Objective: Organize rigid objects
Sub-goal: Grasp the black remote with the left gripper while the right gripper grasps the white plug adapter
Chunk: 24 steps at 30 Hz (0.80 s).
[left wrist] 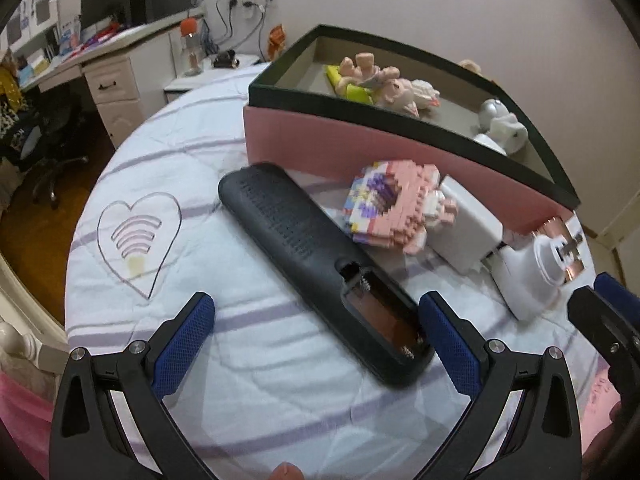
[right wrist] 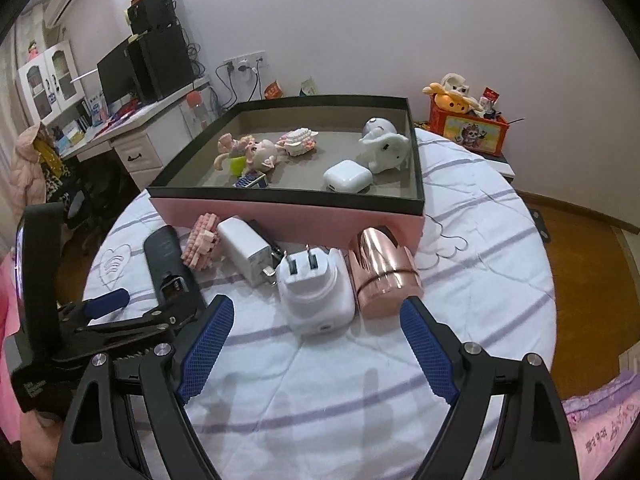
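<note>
A black remote [left wrist: 320, 264] lies back up with its battery bay uncovered on the striped sheet; it also shows in the right wrist view [right wrist: 170, 270]. My left gripper [left wrist: 316, 320] is open, its fingers on either side of the remote's near end. My right gripper [right wrist: 316, 320] is open and empty, just short of a white plug adapter [right wrist: 316, 296] and a rose-gold cylinder [right wrist: 384, 272]. A pink brick model [left wrist: 394, 208], also in the right wrist view [right wrist: 200, 246], and a white charger [right wrist: 248, 250] lie against the pink box [right wrist: 320, 224], whose dark-rimmed tray holds toys.
The tray holds a doll [right wrist: 252, 156], a white earbud case [right wrist: 346, 176], a white elephant figure [right wrist: 384, 148] and a small brick model [right wrist: 300, 142]. A desk with a monitor [right wrist: 132, 76] stands far left. A red toy box [right wrist: 468, 128] stands far right.
</note>
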Each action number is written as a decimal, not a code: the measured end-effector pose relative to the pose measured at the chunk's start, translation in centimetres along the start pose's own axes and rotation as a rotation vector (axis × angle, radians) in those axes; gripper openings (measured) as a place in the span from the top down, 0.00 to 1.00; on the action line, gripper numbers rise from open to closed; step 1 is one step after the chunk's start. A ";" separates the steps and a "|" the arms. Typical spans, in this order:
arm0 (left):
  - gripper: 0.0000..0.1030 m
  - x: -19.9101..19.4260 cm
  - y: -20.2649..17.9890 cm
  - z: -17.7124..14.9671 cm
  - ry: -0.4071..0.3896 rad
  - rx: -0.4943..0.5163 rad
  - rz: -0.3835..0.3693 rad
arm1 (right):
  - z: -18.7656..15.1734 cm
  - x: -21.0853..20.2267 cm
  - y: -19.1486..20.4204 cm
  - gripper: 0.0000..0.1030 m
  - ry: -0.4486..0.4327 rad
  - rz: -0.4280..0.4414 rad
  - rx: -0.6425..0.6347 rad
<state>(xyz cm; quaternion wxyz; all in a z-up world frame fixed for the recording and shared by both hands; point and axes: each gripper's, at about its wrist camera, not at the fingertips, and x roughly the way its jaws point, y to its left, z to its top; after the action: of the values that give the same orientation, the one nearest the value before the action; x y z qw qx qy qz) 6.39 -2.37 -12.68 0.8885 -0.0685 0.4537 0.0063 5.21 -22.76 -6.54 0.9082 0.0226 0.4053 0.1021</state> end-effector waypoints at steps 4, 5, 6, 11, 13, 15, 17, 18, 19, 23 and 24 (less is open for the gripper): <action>0.00 0.8 -0.5 0.3 -0.003 0.006 0.031 | 0.5 1.2 0.2 0.23 0.001 0.012 -0.022; 0.00 1.1 -0.7 0.4 -0.003 0.012 0.036 | 0.6 1.4 0.4 0.25 -0.004 0.010 -0.035; 0.00 1.2 -0.8 0.4 -0.007 0.015 0.043 | 0.7 1.6 0.5 0.27 -0.001 0.016 -0.043; 0.00 1.2 -0.6 0.4 -0.016 0.022 0.032 | 0.5 3.4 1.2 0.36 0.046 0.036 -0.079; 0.00 1.0 0.0 0.3 -0.015 0.031 0.023 | 0.3 3.5 1.3 0.36 0.048 0.035 -0.093; 0.00 0.6 0.8 -0.2 -0.011 0.034 0.013 | 0.3 3.5 1.2 0.40 0.051 0.040 -0.092; 0.00 0.4 1.1 -0.3 -0.007 0.037 0.006 | 0.4 3.7 1.1 0.41 0.061 0.038 -0.099; 0.00 0.4 1.3 -0.2 -0.005 0.036 0.004 | 0.3 3.9 1.1 0.41 0.066 0.032 -0.104; 0.00 0.4 1.3 -0.2 -0.004 0.036 0.004 | 0.3 4.2 1.0 0.41 0.076 0.028 -0.103; 0.00 1.2 0.6 0.3 0.000 0.049 0.043 | -0.5 5.8 0.7 0.47 0.097 0.024 -0.075; 0.00 1.3 0.6 0.4 0.002 0.050 0.045 | -0.5 5.8 0.6 0.47 0.097 0.026 -0.065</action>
<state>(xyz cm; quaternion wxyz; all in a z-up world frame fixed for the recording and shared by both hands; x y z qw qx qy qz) 7.48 -1.81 -13.56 0.8891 -0.0363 0.4560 0.0148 8.48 -20.99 -11.01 0.8863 -0.0065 0.4451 0.1279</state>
